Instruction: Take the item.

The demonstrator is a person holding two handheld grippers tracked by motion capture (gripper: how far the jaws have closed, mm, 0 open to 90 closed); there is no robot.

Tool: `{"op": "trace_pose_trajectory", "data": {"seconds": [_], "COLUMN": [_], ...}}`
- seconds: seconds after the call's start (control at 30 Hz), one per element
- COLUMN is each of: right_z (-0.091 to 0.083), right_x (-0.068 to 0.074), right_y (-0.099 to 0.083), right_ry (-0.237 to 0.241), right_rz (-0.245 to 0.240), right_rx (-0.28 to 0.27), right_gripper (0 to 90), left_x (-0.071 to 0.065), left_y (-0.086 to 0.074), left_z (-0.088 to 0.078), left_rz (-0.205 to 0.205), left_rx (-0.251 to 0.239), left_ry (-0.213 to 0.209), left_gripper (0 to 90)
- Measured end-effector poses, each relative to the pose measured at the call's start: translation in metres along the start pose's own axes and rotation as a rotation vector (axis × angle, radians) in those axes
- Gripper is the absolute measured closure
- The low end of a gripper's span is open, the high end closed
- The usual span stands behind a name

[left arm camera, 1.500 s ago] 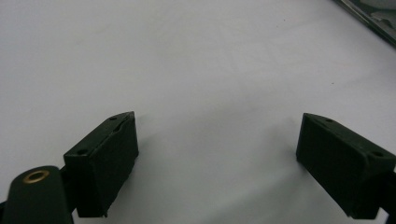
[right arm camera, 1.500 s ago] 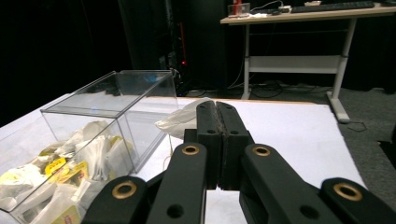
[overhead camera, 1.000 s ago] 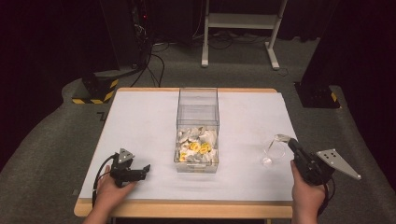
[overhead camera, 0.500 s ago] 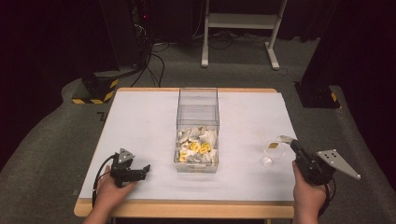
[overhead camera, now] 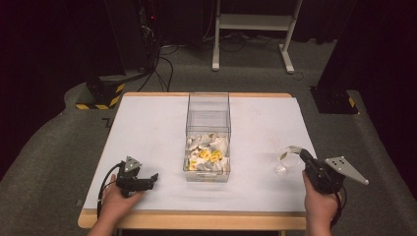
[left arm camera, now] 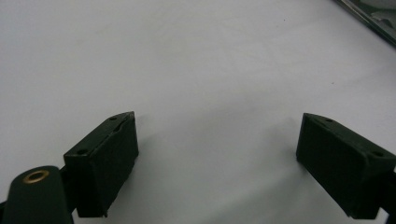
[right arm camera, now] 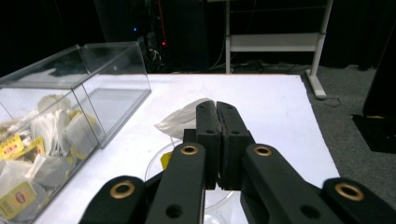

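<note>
Tongs on the left (overhead camera: 153,177) rest on the table (overhead camera: 147,128), spread, nothing between them. Box (overhead camera: 208,123) of tea bags stands mid-table. Right tongs (overhead camera: 301,154) pinch a tea bag (right arm camera: 187,119) by its edge over a clear cup (overhead camera: 281,169). Such a thin hold on soft paper could slip, or the hanging tag (right arm camera: 166,160) catch the rim and tip the light cup.
</note>
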State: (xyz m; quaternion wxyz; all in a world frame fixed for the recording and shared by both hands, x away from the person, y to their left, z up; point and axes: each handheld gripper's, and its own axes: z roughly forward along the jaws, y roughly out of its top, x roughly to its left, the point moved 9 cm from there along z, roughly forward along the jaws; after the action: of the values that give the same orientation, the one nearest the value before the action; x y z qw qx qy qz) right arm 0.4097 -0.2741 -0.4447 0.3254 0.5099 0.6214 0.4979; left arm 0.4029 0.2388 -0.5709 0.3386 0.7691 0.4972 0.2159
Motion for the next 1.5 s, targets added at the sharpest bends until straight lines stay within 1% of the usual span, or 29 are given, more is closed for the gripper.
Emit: {"op": "trace_pose_trajectory", "data": {"seconds": [0.1, 0.13, 0.4, 0.53, 0.9, 1.07, 1.2, 1.5], "right_z": [0.001, 0.002, 0.003, 0.005, 0.010, 0.012, 0.016, 0.024], "right_x": [0.001, 0.002, 0.002, 0.004, 0.009, 0.012, 0.017, 0.033], "right_y": [0.000, 0.000, -0.001, -0.001, -0.001, -0.003, -0.005, -0.007], "right_ry": [0.002, 0.003, -0.002, -0.001, 0.006, 0.006, 0.015, 0.041], "right_rz": [-0.006, -0.005, 0.000, 0.001, -0.007, -0.013, -0.024, -0.059], "right_rx": [-0.002, -0.001, 0.002, 0.006, 0.018, 0.034, 0.044, 0.064], "right_gripper": [79.5, 78.2, 72.1, 66.2, 54.5, 48.5, 44.3, 40.9], "left_x": [0.000, 0.000, 0.000, 0.000, 0.000, 0.000, 0.000, 0.000], "left_y": [0.000, 0.000, 0.000, 0.000, 0.000, 0.000, 0.000, 0.000], "left_z": [0.000, 0.000, 0.000, 0.000, 0.000, 0.000, 0.000, 0.000], "left_rz": [0.000, 0.000, 0.000, 0.000, 0.000, 0.000, 0.000, 0.001], "left_rx": [0.000, 0.000, 0.000, 0.000, 0.000, 0.000, 0.000, -0.001], "left_ry": [0.000, 0.000, 0.000, 0.000, 0.000, 0.000, 0.000, 0.001], "left_gripper": [13.1, 13.1, 13.1, 13.0, 13.1, 13.0, 13.0, 13.1]}}
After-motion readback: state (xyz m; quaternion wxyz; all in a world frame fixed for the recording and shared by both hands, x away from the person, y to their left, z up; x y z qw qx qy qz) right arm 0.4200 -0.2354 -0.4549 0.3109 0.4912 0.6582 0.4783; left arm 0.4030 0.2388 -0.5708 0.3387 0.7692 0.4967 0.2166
